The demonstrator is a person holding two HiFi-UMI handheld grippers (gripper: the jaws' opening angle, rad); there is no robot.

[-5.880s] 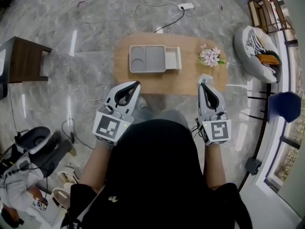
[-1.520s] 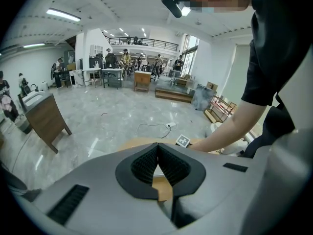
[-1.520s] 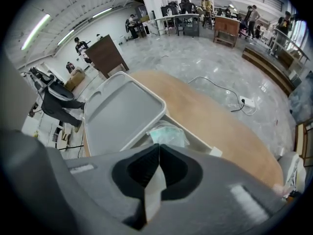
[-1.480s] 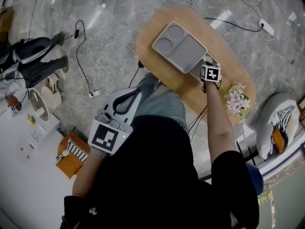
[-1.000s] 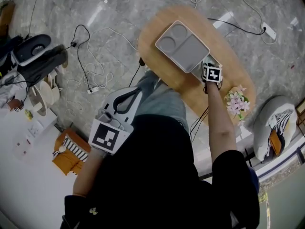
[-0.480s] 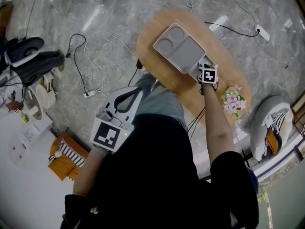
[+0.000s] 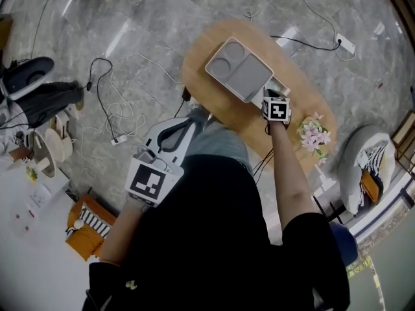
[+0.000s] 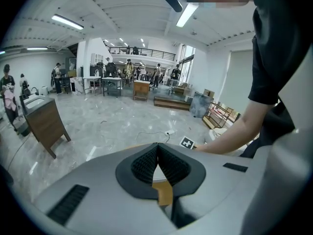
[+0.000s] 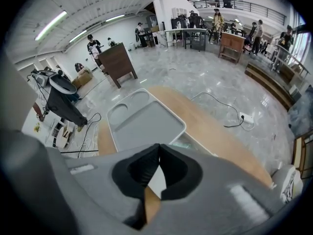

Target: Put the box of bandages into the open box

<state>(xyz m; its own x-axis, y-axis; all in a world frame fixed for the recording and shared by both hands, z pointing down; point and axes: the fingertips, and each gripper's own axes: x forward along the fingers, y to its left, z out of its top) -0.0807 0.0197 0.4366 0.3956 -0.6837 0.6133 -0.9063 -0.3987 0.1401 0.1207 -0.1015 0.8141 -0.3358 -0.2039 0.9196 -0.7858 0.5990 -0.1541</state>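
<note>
My right gripper (image 7: 275, 99) reaches over the oval wooden table (image 7: 305, 109), its jaws shut with nothing between them (image 9: 158, 146). Just beyond its tips stands the open white box (image 7: 280, 86), mostly hidden by the gripper. In the right gripper view a strip of the box's rim (image 9: 200, 148) shows, with a pale greenish box (image 9: 187, 141) partly visible inside it. A grey lid with round recesses (image 7: 238, 69) (image 9: 142, 121) lies beside the box. My left gripper (image 7: 190, 118) hangs shut and empty (image 8: 157, 145) near my lap, off the table.
A bunch of pink flowers (image 7: 314, 133) lies on the table to the right of my right arm. On the marble floor lie cables (image 7: 120, 109) and a power strip (image 7: 344, 44). A beanbag (image 7: 363, 167) sits at far right.
Some seconds ago both grippers hung before my body, with a small pale box at the right one's tips. The right gripper now stands over the open box with bare jaws. The left has stayed put.
</note>
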